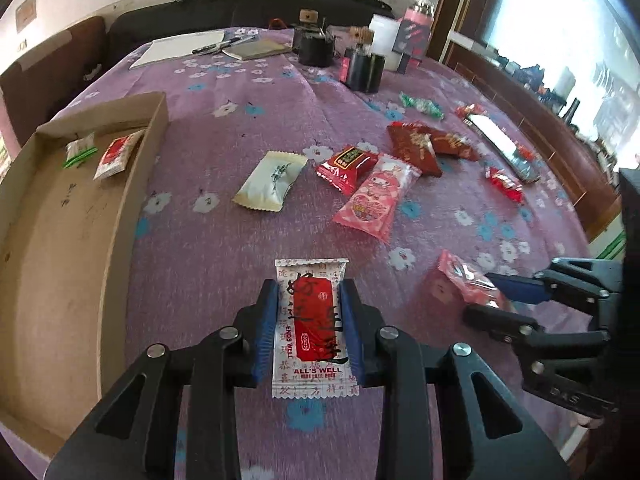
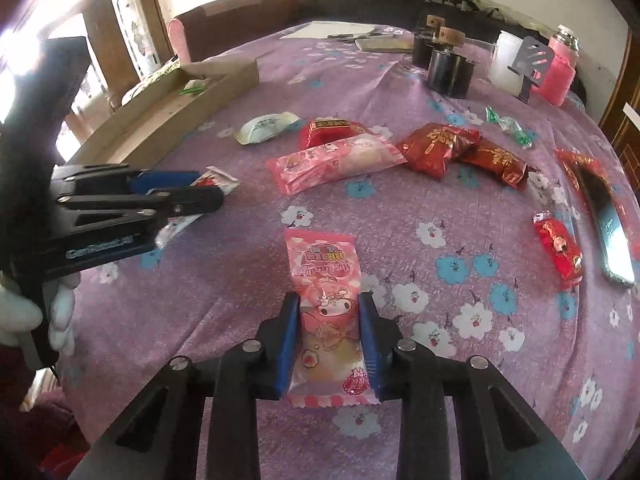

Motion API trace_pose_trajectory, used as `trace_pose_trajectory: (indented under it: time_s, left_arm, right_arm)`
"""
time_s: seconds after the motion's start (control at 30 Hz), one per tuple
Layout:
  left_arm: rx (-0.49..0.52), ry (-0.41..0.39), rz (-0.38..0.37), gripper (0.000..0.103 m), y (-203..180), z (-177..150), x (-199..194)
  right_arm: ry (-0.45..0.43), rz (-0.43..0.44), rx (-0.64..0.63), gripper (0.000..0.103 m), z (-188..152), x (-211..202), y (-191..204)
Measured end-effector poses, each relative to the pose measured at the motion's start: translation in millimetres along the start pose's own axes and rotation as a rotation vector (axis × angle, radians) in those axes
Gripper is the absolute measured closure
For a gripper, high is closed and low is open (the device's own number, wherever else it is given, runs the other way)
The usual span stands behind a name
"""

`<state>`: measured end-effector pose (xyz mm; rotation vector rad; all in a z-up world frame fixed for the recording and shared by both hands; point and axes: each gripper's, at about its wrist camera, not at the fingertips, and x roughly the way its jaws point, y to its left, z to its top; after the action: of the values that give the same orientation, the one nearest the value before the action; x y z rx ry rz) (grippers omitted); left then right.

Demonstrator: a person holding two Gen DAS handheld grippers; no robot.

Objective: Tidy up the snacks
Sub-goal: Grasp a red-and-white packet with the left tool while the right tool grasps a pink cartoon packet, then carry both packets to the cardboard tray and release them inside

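Observation:
My left gripper (image 1: 309,292) is shut on a white and red snack packet (image 1: 314,320) printed "ALL'S WELL", low over the purple cloth. It also shows in the right wrist view (image 2: 200,196). My right gripper (image 2: 329,300) is shut on a pink cartoon snack packet (image 2: 326,304); it appears at the right of the left wrist view (image 1: 492,292). A cardboard tray (image 1: 120,208) at the left holds two small packets (image 1: 116,154). Loose on the cloth lie a cream packet (image 1: 270,180), a red packet (image 1: 346,168), a second pink packet (image 1: 378,196) and dark red packets (image 1: 420,148).
A phone (image 2: 604,216) and small red candies (image 2: 558,248) lie at the right. Black cans (image 1: 364,68), a pink bottle (image 2: 560,68), a white jar, notebooks and pens (image 1: 224,44) stand at the table's far end. A dark sofa runs behind.

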<state>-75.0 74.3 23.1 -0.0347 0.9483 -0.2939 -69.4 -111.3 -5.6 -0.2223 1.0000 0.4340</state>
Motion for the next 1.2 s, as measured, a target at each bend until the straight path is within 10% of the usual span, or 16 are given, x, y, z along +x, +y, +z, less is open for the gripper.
trace_pose_trajectory:
  time_s: [0.3,0.6,1.2]
  left_arm:
    - [-0.107,-0.079,-0.101,0.075,43.8,-5.4,-63.9]
    - [-0.215,-0.145,0.074,0.075,142.4,17.8,-103.2]
    - [-0.394,-0.022,0.139,0.074,262.2,82.9,-5.0]
  right_arm:
    - [-0.078,0.047,-0.008,0.074,13.2,-38.2,27.7]
    - [-0.132,0.196,0.004,0.075,73.6,-37.9,68.8]
    - [-0.027,0.307,-0.005,0.075,205.8,100.5,176.2]
